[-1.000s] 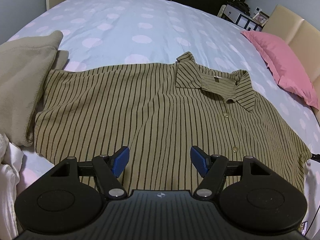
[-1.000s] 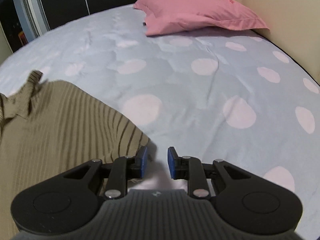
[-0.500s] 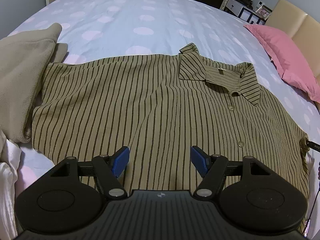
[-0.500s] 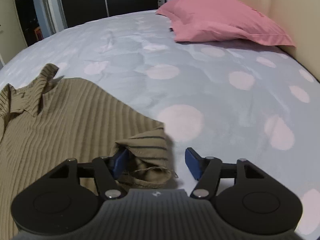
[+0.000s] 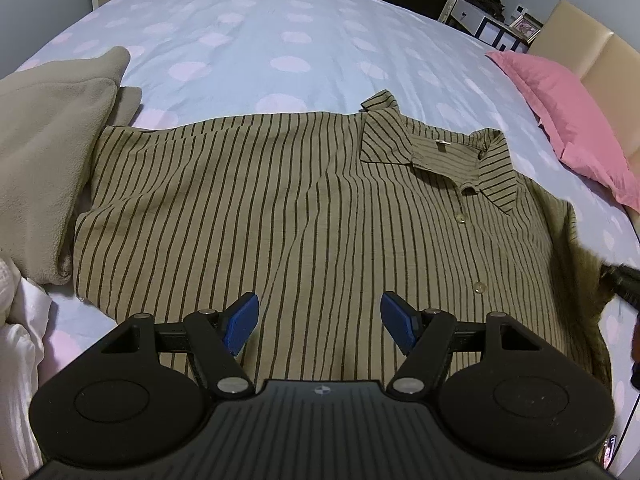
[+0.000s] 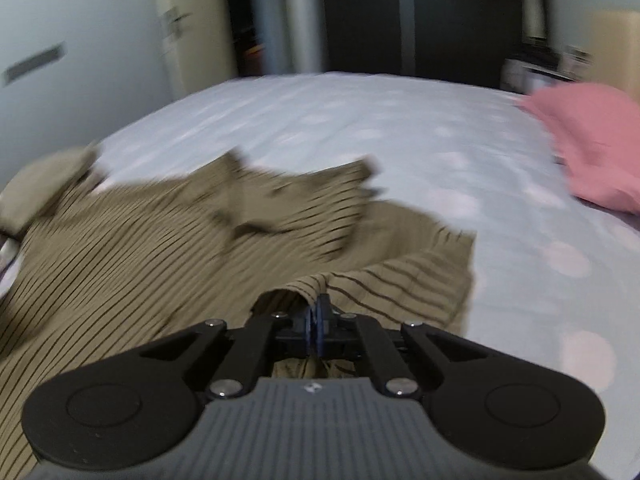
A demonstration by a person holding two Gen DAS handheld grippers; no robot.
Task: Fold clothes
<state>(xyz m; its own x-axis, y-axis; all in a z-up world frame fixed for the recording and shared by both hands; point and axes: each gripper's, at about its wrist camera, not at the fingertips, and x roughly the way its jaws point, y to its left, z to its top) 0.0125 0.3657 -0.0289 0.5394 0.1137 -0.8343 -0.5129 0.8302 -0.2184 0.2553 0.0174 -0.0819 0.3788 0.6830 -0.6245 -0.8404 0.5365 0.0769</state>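
Open bedspread (image 5: 280, 32) beyond the striped shirt (image 5: 280, 208), you can pass there | beige blanket (image 5: 40, 152) touches its left edge, blocking you | pink pillow (image 5: 572, 120) hems your right | white cloth (image 5: 16, 320) crowds near-left corner.

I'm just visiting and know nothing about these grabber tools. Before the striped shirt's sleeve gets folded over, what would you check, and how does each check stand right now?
1. Right gripper has hold of the fabric: ok, jaws shut on the striped shirt, at its sleeve edge.
2. Left gripper is free: ok, jaws apart above the shirt with nothing between them.
3. Shirt body lies flat: ok, spread on the bed, collar showing.
4. Landing area is free: ok, nothing lies on the shirt front.
5. Beige garment keeps clear: not ok, it touches the shirt's far sleeve.
6. Grip is firm enough: cannot tell, the right view is blurred.
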